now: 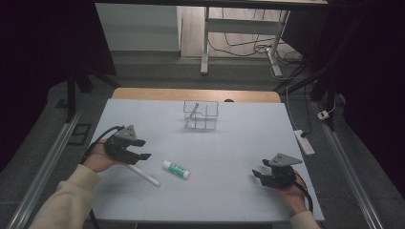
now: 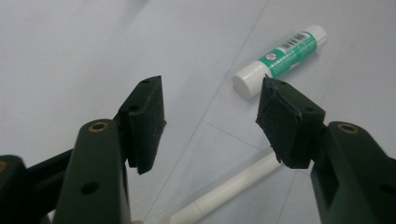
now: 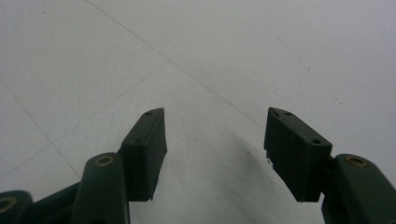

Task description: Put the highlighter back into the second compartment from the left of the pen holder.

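A white glue stick with a green label [image 1: 175,169] [image 2: 279,59] lies on the pale table near the middle. A white pen-like stick [image 1: 143,175] [image 2: 231,189] lies just left of it, running under my left gripper [image 1: 143,149] [image 2: 212,123]. That gripper is open above the table with nothing between its jaws; the glue stick lies just beyond its tips. My right gripper [image 1: 257,174] [image 3: 215,149] rests low at the right front, open over bare table. A clear divided box [image 1: 201,115] stands at the far middle with a thin stick leaning in it.
The pale mat [image 1: 239,143] covers a wooden table whose far edge shows behind the box. A power strip [image 1: 304,141] and cables lie on the floor to the right. Metal rails run along both sides of the table.
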The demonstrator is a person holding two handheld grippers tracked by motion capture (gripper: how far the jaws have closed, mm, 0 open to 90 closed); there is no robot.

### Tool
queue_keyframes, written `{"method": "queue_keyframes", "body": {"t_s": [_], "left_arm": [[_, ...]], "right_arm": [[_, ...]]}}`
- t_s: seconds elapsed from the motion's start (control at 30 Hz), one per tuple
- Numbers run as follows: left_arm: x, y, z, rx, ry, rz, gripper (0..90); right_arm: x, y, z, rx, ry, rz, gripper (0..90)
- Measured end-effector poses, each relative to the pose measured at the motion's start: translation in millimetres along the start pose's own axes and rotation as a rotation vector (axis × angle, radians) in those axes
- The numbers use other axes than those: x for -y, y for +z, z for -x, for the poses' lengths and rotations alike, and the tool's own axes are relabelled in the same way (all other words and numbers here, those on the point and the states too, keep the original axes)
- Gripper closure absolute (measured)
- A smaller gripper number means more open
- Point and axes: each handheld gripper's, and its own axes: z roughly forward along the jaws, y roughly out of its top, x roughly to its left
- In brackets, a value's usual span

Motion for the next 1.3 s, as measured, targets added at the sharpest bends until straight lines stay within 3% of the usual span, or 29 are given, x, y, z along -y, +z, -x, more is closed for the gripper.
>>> {"method": "queue_keyframes", "body": {"t_s": [0.7, 1.07, 1.3], "left_arm": [[4.9, 17.6, 11.8, 0.097, 0.129, -0.149, 38.5], [3.7, 31.3, 20.1, 0.172, 0.227, -0.238, 38.3], [3.9, 37.8, 23.7, 0.182, 0.271, -0.281, 37.5]], "right_arm": [[0.2, 1.7, -0.6, -0.006, -0.004, -0.011, 38.5], [0.6, 2.4, -0.2, -0.007, -0.005, -0.014, 38.4], [0.6, 2.8, -0.4, -0.010, -0.007, -0.016, 38.4]]}}
